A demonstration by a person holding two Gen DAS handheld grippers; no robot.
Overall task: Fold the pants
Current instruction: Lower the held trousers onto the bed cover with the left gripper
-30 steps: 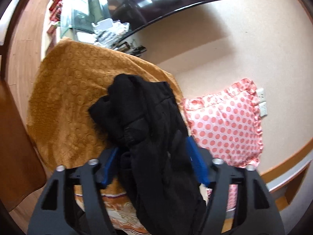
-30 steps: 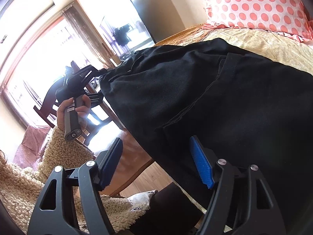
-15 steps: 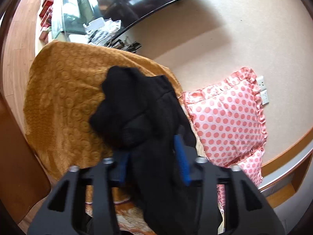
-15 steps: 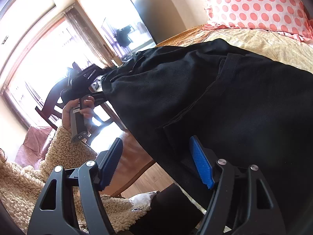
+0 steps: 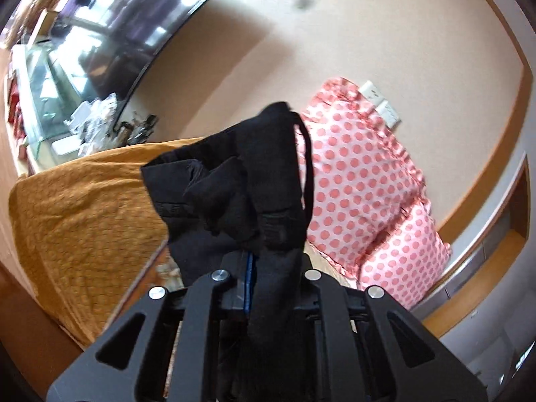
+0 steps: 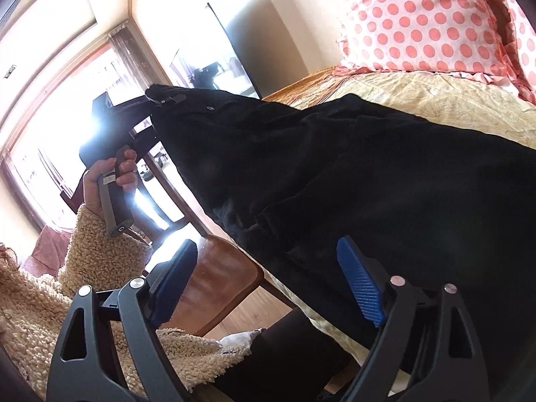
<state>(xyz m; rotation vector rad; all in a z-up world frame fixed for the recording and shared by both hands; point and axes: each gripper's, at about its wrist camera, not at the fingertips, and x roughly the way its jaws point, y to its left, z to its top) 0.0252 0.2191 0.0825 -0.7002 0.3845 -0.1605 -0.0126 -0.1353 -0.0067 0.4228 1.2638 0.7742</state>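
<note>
In the lower middle of the left wrist view the left gripper [image 5: 258, 268] is seen clamped on a bunched fold of the black pants [image 5: 234, 194], its jaws having just closed with the cloth between them; only a narrow bite seems to be held, so the fabric could be pulled free if the lift is hurried. At the bottom of the right wrist view the right gripper [image 6: 268, 278] stands wide, its jaws having just opened further — nothing is pinched, and the pants' edge lies just above its right pad; a close here could take only air or one layer. Farther up, the pants are spread across the bedspread [image 6: 435, 90] and held up at the upper left by the hand [image 6: 107, 181]; the hanging part could drag crooked — toward the dotted pillow [image 6: 418, 16] beyond
</note>
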